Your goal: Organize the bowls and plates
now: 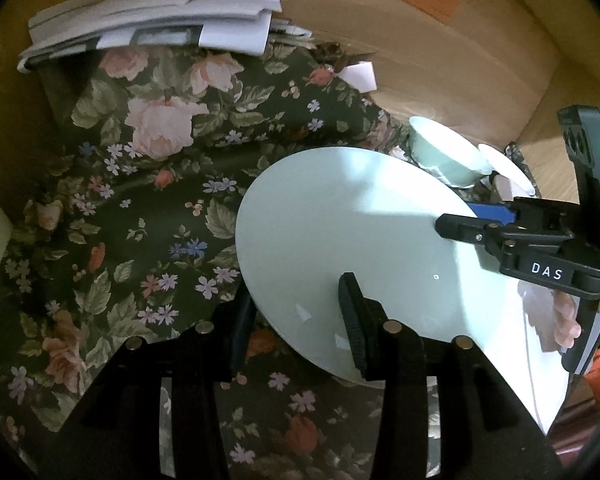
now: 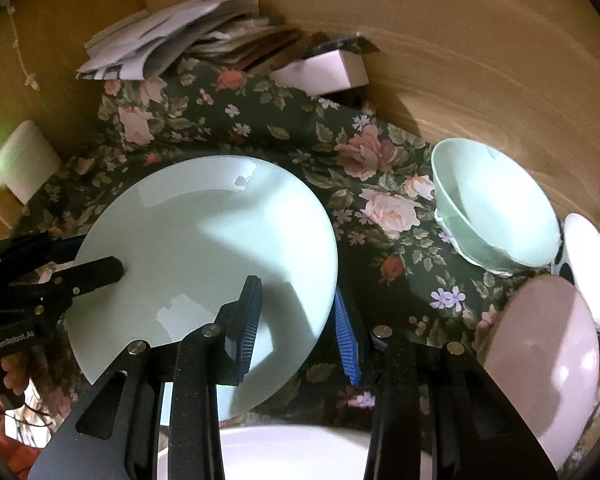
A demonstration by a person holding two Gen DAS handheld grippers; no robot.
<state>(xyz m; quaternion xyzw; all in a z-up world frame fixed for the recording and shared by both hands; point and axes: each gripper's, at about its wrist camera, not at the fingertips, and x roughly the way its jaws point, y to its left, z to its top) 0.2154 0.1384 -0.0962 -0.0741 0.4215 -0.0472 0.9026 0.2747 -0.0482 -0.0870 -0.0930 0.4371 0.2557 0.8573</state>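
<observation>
The pale green plate is held tilted above the floral cloth, face up. The left gripper and right gripper each straddle its rim, fingers spread.

Left claw and right claw both spread, fingers apart.

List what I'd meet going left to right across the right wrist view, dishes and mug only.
Cream mug → pale green plate → pale green bowl → pink bowl → white bowl at the far right edge. I left out the white dish at the bottom; it lies under the claw.
</observation>
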